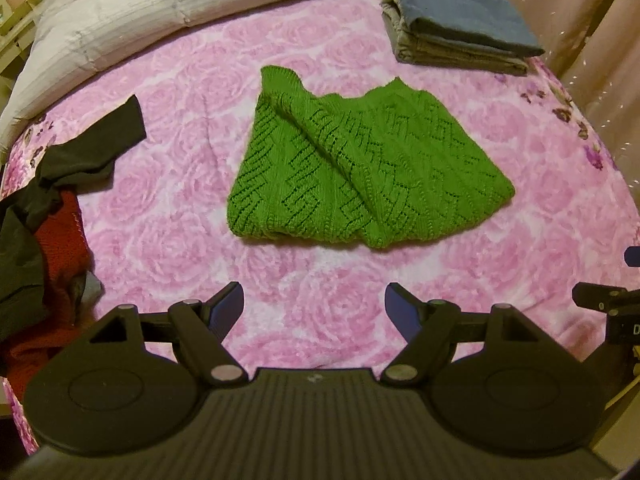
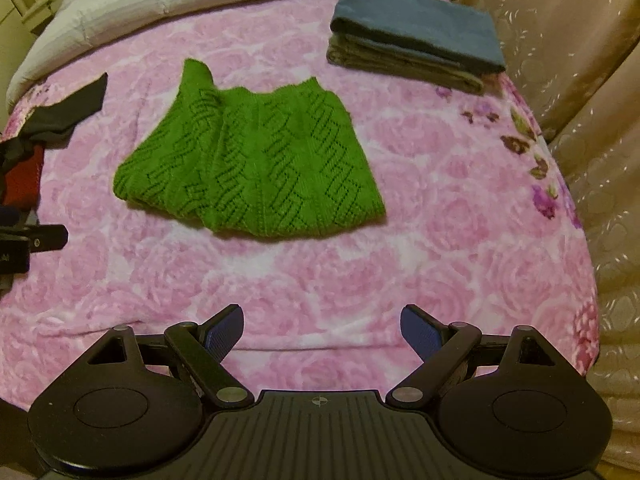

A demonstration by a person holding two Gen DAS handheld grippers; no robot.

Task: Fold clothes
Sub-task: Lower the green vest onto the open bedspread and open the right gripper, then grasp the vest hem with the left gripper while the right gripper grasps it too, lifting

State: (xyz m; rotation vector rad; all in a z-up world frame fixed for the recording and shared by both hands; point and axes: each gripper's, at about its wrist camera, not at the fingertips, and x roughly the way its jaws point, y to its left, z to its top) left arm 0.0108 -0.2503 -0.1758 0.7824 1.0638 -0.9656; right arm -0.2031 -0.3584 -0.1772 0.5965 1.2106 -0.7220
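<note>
A green lace-knit garment (image 1: pixel 360 168) lies folded in the middle of the pink rose-patterned bed (image 1: pixel 180 240); the right wrist view shows it left of centre (image 2: pixel 256 160). My left gripper (image 1: pixel 314 308) hangs open above the bedspread, short of the garment's near edge, nothing between its blue pads. My right gripper (image 2: pixel 322 330) is open too, also short of the garment and to its right. The right gripper's tip shows at the left wrist view's right edge (image 1: pixel 600 300); the left gripper's tip pokes in at the right wrist view's left edge (image 2: pixel 36 240).
A folded stack of blue and grey clothes (image 1: pixel 460 36) sits at the far right corner (image 2: pixel 416 40). A heap of black (image 1: pixel 80 148) and red (image 1: pixel 52 264) clothes lies at the left. A pale quilt (image 1: pixel 160 12) runs along the far side; a beige curtain (image 2: pixel 580 80) hangs right.
</note>
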